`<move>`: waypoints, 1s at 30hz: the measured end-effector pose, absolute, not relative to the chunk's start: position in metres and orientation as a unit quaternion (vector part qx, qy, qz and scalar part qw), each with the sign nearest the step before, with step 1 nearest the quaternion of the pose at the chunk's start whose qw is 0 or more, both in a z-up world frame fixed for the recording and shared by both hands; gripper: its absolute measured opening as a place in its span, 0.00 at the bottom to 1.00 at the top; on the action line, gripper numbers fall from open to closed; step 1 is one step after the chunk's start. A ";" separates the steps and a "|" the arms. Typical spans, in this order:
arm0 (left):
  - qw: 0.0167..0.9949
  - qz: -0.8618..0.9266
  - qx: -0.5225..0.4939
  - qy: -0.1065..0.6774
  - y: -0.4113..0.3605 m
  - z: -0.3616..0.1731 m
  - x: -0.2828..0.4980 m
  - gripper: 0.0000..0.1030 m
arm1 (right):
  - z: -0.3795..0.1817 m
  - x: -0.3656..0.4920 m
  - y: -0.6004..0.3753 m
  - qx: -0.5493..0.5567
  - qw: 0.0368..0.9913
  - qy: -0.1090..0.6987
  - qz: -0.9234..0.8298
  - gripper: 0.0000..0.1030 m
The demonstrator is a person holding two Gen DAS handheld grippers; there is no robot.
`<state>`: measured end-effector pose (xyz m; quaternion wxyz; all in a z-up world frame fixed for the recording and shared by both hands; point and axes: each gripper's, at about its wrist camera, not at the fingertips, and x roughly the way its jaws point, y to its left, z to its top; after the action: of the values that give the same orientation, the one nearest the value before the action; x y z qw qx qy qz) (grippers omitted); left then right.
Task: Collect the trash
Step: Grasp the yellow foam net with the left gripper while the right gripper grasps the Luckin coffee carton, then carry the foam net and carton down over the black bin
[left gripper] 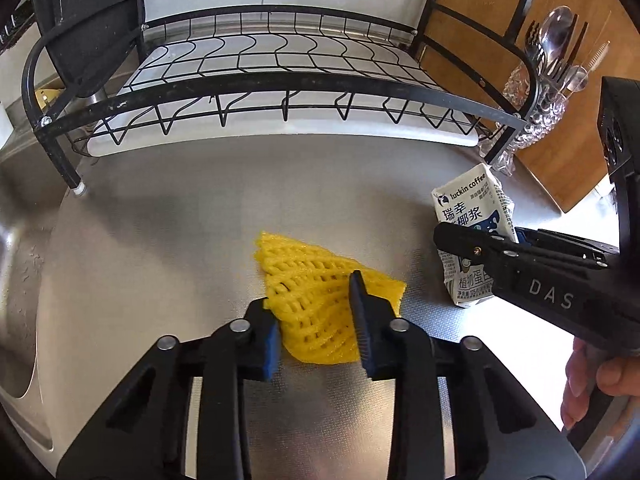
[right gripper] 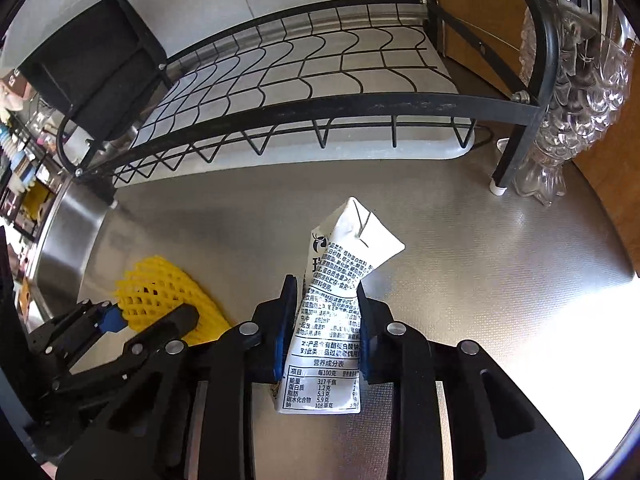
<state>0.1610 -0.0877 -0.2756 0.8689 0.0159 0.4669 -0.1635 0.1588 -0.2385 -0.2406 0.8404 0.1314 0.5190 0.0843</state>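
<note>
Two hand-held grippers close on litter on a steel kitchen counter [left gripper: 160,208]. The left gripper [left gripper: 316,320] has its blue-padded jaws drawn in on the near end of a yellow foam fruit net [left gripper: 308,276], both pads pressing the mesh, which lies flat in the middle of the counter. The right gripper [right gripper: 326,328] pinches a crumpled white drink carton [right gripper: 336,312] at its waist, the box visibly squeezed between the pads; its bottom appears to rest on the counter toward the right edge, just beside the net but not touching it. Part of a person's hand [left gripper: 600,384] shows under the right tool in the left view.

Beyond the two pieces, a black wire dish rack [left gripper: 280,80] stands along the counter's back edge, with a cut-glass holder of cutlery [left gripper: 548,92] at its right end. A sink basin [left gripper: 16,280] drops away at the left edge.

Both grips look set, so lifting seems next. The risks are plain: the net is soft and open-weave, and a bite on one end could let it slip or drag. The carton, already buckled, may fold further and slide out, or leak if any drink remains. The tools sit close together, and a careless swing could knock them or catch the glass holder.
</note>
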 end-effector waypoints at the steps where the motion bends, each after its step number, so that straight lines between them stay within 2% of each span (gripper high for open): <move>1: 0.869 -0.164 0.021 0.466 -0.090 -0.276 0.158 0.18 | -0.241 0.158 -0.238 0.133 0.839 0.520 0.087 0.26; 10: 0.866 -0.174 0.013 0.468 -0.093 -0.279 0.137 0.09 | -0.240 0.129 -0.242 0.152 0.837 0.520 0.076 0.25; 19: 0.875 -0.186 0.025 0.446 -0.080 -0.253 0.091 0.09 | -0.209 0.089 -0.253 0.170 0.855 0.486 0.056 0.25; 30: 0.885 -0.162 0.023 0.435 -0.026 -0.226 -0.015 0.10 | -0.178 -0.014 -0.217 0.176 0.869 0.460 0.041 0.25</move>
<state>-0.0154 -0.0258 -0.2260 0.8854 0.0230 0.4349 -0.1623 -0.0136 -0.2172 -0.1784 0.8695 0.1758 0.4598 0.0408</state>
